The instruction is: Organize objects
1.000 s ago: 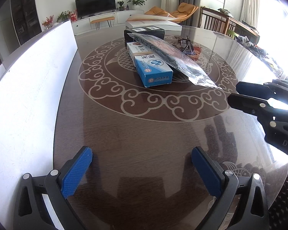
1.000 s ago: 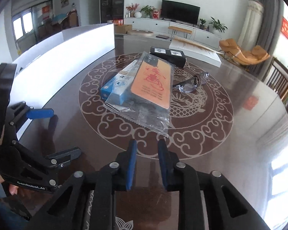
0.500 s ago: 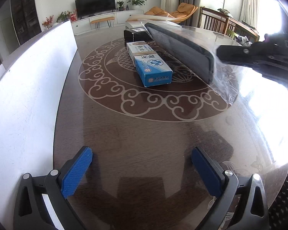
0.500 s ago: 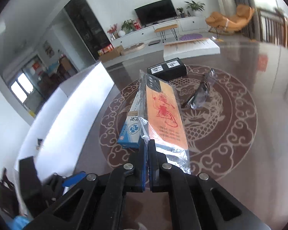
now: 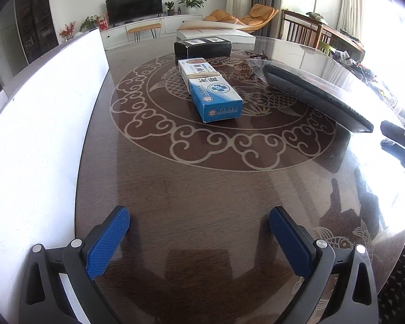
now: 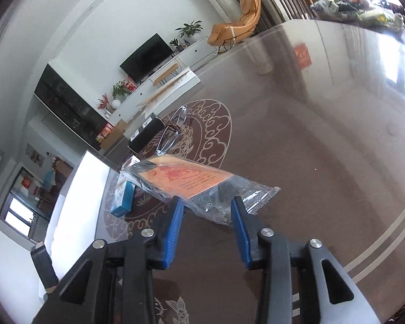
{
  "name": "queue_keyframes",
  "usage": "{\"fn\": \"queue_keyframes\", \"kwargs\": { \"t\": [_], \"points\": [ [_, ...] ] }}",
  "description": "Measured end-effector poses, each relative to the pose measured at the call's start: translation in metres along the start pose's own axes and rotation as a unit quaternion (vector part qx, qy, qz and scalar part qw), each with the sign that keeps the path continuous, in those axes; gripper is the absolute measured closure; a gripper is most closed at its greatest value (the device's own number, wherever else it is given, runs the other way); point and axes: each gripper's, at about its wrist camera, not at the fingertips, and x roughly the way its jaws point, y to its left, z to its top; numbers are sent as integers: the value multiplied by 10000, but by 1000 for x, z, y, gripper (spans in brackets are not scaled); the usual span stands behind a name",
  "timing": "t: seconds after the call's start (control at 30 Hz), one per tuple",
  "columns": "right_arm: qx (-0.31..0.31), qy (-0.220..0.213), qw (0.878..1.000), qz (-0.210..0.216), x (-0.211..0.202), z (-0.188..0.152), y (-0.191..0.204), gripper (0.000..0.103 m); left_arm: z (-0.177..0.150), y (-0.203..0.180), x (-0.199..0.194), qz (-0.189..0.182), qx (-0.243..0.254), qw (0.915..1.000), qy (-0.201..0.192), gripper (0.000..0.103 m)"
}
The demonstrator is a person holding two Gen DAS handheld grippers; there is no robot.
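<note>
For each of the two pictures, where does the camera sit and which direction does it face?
Left wrist: sits on the left hand-held gripper, low over the table, facing the blue box; both blue pads show, wide apart.
Right wrist: sits on the right hand-held gripper, tilted, facing the orange packet; its pads show, open.
Shared: the blue box, the packet and the black box.

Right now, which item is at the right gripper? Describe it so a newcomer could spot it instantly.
Start at the round dark table with the pale scroll medallion. To the right of the blue-and-white carton at its centre lies the clear plastic packet, its crimped end between the open fingers of the right gripper. It alone is a transparent wrapper, with an orange card printed in red on top.
</note>
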Motion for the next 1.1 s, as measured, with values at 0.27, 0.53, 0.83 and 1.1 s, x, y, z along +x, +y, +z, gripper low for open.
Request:
{"fn": "queue_keyframes", "kwargs": {
  "t": [0.27, 0.53, 0.83, 1.1],
  "points": [
    [-688, -456, 9965, -93, -14, -7, 23, 22, 0, 0, 0, -2, 0, 10000, 0, 0],
    [-619, -201, 9978, 116, -7, -9, 21, 21, 0, 0, 0, -3, 1, 10000, 0, 0],
    [-701, -749, 9944, 260, -31, -10, 24, 20, 0, 0, 1, -4, 2, 10000, 0, 0],
    [-1821, -598, 9813, 167, -21, 2, 62, 14, 0, 0, 1, -4, 2, 10000, 0, 0]
  ]
}}
